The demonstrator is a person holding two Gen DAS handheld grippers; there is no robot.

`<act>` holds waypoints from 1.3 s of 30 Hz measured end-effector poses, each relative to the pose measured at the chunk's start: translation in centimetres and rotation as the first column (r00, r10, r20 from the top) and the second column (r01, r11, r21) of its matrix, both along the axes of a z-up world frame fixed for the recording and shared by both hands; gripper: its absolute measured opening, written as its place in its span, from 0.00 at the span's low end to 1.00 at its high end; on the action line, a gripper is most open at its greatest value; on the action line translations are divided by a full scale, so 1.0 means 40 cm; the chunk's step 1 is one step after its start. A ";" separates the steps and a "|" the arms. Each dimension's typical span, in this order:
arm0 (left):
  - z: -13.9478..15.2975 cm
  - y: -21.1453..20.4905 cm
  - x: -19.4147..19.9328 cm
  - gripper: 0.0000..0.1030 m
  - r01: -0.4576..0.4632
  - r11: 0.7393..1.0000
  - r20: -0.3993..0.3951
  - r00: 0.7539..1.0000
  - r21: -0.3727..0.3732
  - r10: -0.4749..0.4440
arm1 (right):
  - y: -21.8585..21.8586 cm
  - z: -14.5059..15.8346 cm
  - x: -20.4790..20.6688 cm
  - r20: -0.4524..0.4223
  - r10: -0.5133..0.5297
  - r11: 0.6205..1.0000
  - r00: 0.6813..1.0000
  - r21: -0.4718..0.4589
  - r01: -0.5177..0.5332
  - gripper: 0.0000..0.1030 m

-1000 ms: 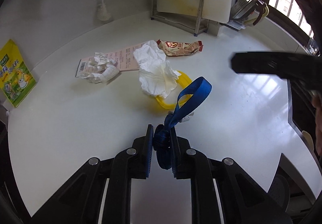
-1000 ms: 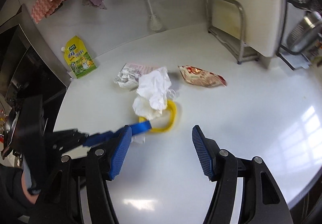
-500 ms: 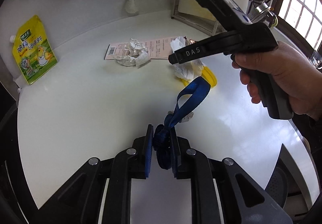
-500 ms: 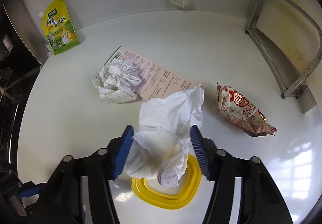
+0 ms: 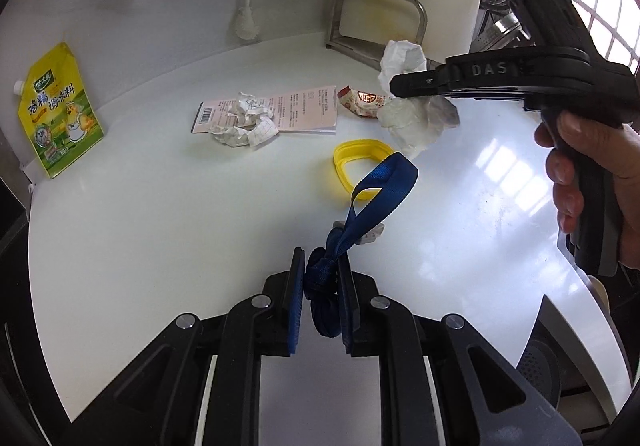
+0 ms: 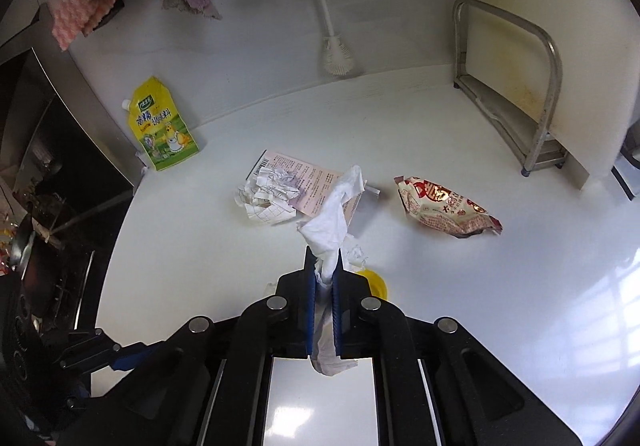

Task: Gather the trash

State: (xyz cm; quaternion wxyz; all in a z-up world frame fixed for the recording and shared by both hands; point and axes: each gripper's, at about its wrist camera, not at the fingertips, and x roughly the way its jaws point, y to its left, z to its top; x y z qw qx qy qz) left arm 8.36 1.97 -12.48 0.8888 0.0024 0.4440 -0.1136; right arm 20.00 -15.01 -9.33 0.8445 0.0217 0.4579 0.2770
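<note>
Crumpled white tissue [image 6: 332, 230] pinched in right claw [image 6: 323, 278].

right gripper [image 6: 324, 266]: was open, now clamped on white tissue [image 6: 334, 217] | tissue: lifted off yellow ring [image 5: 360, 161], which now lies uncovered below it

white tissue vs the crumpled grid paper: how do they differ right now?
The white tissue is pinched in the right hand-held gripper and lifted off the counter; the crumpled grid paper lies on the counter, ungripped. The tissue is plain and hangs in soft folds; the grid paper is lined and balled up, resting partly on a pink printed leaflet. Both are white paper trash.
</note>
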 end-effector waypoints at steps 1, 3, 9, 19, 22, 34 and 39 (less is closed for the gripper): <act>0.004 -0.005 -0.006 0.15 0.004 1.000 0.003 1.000 -0.001 -0.004 | -0.014 0.011 -0.017 0.004 -0.007 1.000 1.000 0.008 0.007 0.06; 0.013 -0.017 -0.017 0.15 0.016 1.000 0.006 1.000 -0.003 -0.016 | -0.044 0.027 -0.057 0.005 -0.020 1.000 1.000 0.014 0.020 0.06; 0.033 -0.067 -0.057 0.15 0.060 0.998 0.013 0.998 -0.014 -0.060 | -0.134 0.034 -0.200 -0.015 -0.048 0.999 0.999 0.004 0.048 0.06; 0.047 -0.185 -0.140 0.15 0.161 0.987 0.006 0.987 -0.011 -0.161 | -0.275 -0.028 -0.439 -0.070 -0.116 0.993 0.991 -0.028 0.115 0.06; 0.047 -0.222 -0.171 0.15 0.193 0.981 -0.001 0.981 -0.009 -0.193 | -0.307 -0.040 -0.502 -0.078 -0.132 0.991 0.988 -0.041 0.129 0.06; 0.035 -0.342 -0.305 0.15 0.328 0.944 -0.046 0.943 -0.018 -0.329 | -0.407 -0.088 -0.737 -0.150 -0.219 0.976 0.964 -0.046 0.215 0.06; 0.014 -0.376 -0.353 0.15 0.374 0.927 -0.078 0.924 -0.023 -0.375 | -0.434 -0.112 -0.812 -0.184 -0.245 0.970 0.952 -0.056 0.238 0.06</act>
